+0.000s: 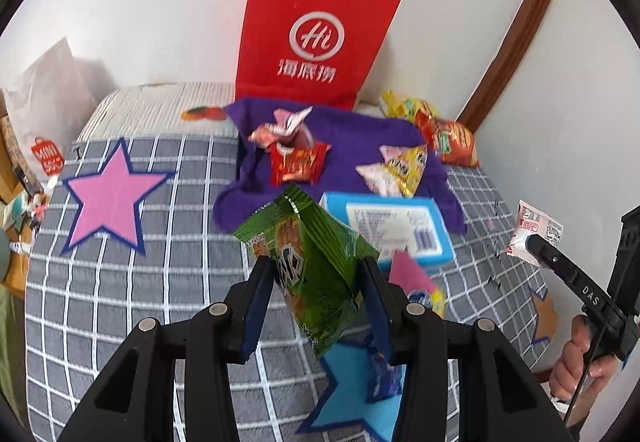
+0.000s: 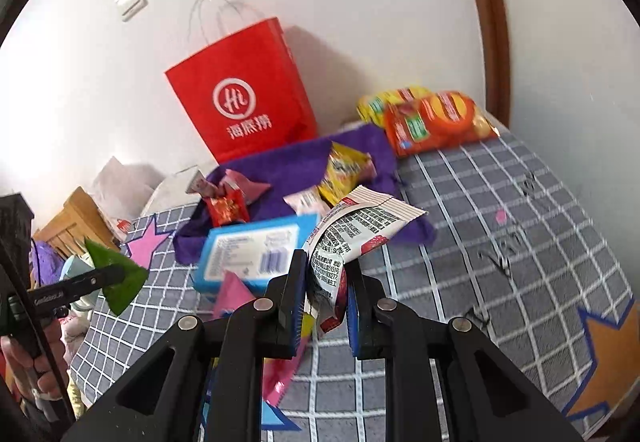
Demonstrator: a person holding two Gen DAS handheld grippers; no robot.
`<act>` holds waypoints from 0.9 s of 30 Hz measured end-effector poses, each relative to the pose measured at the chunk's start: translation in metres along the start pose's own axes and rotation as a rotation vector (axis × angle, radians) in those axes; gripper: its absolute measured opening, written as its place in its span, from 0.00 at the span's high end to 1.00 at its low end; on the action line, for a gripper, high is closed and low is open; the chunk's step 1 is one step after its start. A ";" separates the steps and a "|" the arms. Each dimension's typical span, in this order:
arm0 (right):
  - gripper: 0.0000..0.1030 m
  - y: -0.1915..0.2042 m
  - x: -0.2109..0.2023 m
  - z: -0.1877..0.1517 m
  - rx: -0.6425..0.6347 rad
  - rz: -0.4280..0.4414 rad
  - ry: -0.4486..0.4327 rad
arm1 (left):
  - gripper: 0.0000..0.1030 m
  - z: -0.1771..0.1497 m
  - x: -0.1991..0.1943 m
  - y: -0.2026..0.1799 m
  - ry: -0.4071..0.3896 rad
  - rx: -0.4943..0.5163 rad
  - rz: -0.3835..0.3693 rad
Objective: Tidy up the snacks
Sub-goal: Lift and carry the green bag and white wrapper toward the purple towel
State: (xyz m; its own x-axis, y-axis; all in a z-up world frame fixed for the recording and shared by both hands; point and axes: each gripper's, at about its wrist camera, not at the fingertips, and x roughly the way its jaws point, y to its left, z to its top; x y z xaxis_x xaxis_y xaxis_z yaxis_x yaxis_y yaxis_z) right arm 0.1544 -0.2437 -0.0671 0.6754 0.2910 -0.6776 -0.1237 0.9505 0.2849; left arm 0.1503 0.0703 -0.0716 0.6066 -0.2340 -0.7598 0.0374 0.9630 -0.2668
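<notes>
My left gripper [image 1: 316, 274] is shut on a green snack packet [image 1: 312, 262] and holds it above the grey checked cloth [image 1: 160, 282]. My right gripper [image 2: 326, 278] is shut on a white and red snack packet [image 2: 356, 230], lifted above the cloth; that packet also shows in the left wrist view [image 1: 534, 228]. Several small snacks lie on a purple towel [image 1: 352, 134], among them a red packet [image 1: 296, 164] and a yellow packet [image 1: 402, 168]. A blue box [image 1: 394, 228] lies at the towel's near edge. A blue candy [image 1: 382, 378] lies on a blue star [image 1: 356, 394].
A red paper bag [image 1: 312, 38] stands against the wall behind the towel. Orange and yellow chip bags [image 2: 436, 122] lie at the back right. A pink star [image 1: 108, 194] is at the left and an orange star [image 2: 608, 354] at the right. A pink packet [image 2: 236, 294] lies near the blue box.
</notes>
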 end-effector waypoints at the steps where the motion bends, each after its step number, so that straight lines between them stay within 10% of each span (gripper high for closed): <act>1: 0.83 0.003 0.001 0.006 -0.011 0.003 -0.001 | 0.59 0.004 0.000 -0.001 -0.004 0.002 -0.001; 27: 0.83 0.050 0.087 0.126 -0.117 0.026 0.042 | 0.59 0.125 0.048 -0.015 -0.093 0.033 0.008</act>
State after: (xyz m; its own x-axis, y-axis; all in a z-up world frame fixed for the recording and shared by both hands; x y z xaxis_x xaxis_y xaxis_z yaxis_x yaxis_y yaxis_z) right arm 0.2984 -0.1843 -0.0269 0.6404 0.3174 -0.6994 -0.2263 0.9482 0.2231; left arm 0.2777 0.0615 -0.0302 0.6778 -0.2146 -0.7033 0.0577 0.9690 -0.2400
